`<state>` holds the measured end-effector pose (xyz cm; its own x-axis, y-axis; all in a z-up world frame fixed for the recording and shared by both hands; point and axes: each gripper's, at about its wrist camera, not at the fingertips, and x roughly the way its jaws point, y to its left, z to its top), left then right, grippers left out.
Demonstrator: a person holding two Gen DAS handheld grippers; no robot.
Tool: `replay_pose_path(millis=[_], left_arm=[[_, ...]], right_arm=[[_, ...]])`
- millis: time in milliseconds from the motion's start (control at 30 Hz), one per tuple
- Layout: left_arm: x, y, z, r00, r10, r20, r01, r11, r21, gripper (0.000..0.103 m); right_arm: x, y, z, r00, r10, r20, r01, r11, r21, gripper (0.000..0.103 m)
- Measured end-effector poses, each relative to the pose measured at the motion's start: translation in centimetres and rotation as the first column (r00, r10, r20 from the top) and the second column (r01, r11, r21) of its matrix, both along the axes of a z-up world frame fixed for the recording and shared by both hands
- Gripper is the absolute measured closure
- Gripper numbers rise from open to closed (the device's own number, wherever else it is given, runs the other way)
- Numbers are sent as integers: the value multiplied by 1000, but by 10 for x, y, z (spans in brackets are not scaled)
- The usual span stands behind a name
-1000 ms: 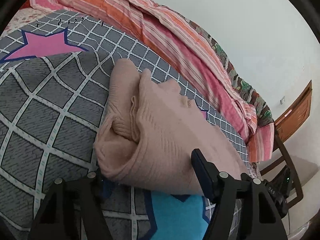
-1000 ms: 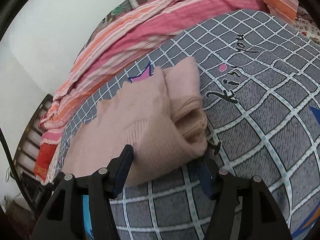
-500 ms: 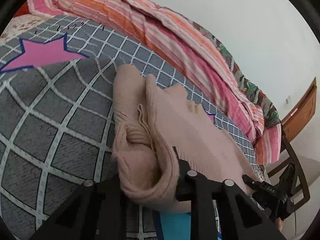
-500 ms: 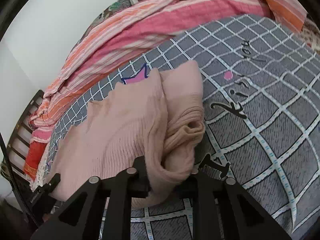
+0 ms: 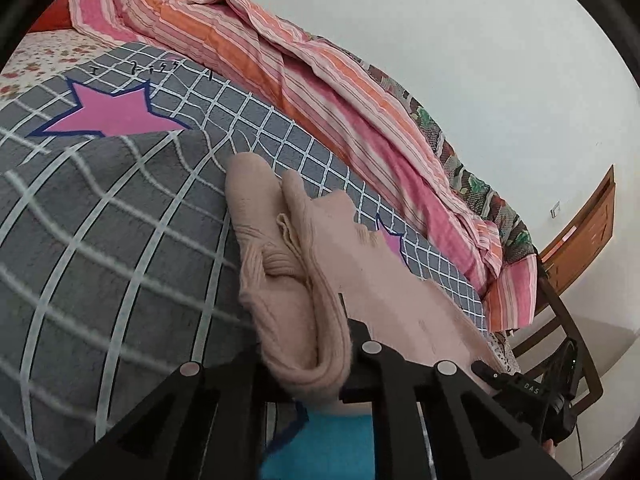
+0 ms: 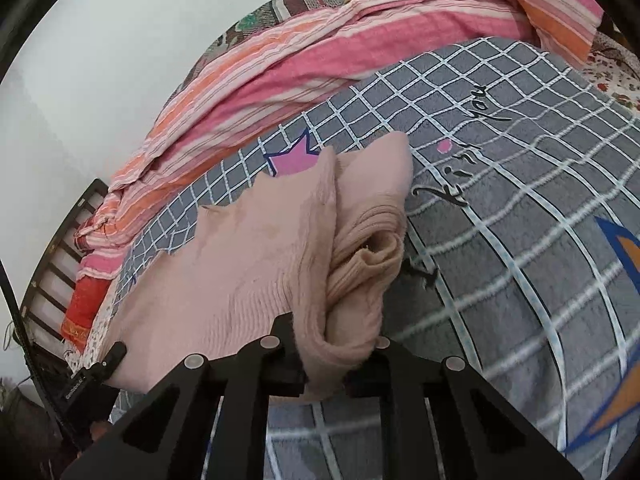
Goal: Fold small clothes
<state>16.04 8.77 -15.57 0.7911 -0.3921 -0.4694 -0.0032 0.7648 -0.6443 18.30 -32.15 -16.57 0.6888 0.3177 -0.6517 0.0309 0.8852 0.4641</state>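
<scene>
So far I have the pink knit garment (image 5: 332,280) lying on the grey checked blanket (image 5: 100,240), its sleeves already folded in along both sides, so the side folds look done. My left gripper (image 5: 310,360) is clamped on the near hem at one corner; its jaws have just been closing, with the bunched knit between them. My right gripper (image 6: 340,364) pinches the other near corner of the garment (image 6: 260,272) the same way. What remains, I judge, is carrying this hem toward the far edge to halve the piece.
</scene>
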Motion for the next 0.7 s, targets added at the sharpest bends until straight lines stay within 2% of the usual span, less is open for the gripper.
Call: replay_pose_path(millis=[233,367,467,533,600,700], left_arm=[[-45,-8,8,1000,-23,19,23,999,37,92],[-49,-9,6,999,-32,-33,33,998,57,90],[-50,2,6,996,-18,-87,24,997,68,80],[-58,14,11,997,36,-64,-28,993,116,67],[-63,21,17,996,82,-37,-74,982,175,58],[-61,25,27,997,79,-9,-75,974,213,57]], right_arm=[[-42,-7,3,1000,6,-9,-6,1000,-11,91],[-50,-5,3,999,11,-41,-13,998,-62,88],[-55,-8,8,999,26,-45,-31,993,-110,79],[-61,-11,13,999,34,-27,-38,983,-177,70],[-64,-15,19,1000,18,2,-17,967,-253,67],[-64,-23,27,999,-5,38,16,957,-291,67]])
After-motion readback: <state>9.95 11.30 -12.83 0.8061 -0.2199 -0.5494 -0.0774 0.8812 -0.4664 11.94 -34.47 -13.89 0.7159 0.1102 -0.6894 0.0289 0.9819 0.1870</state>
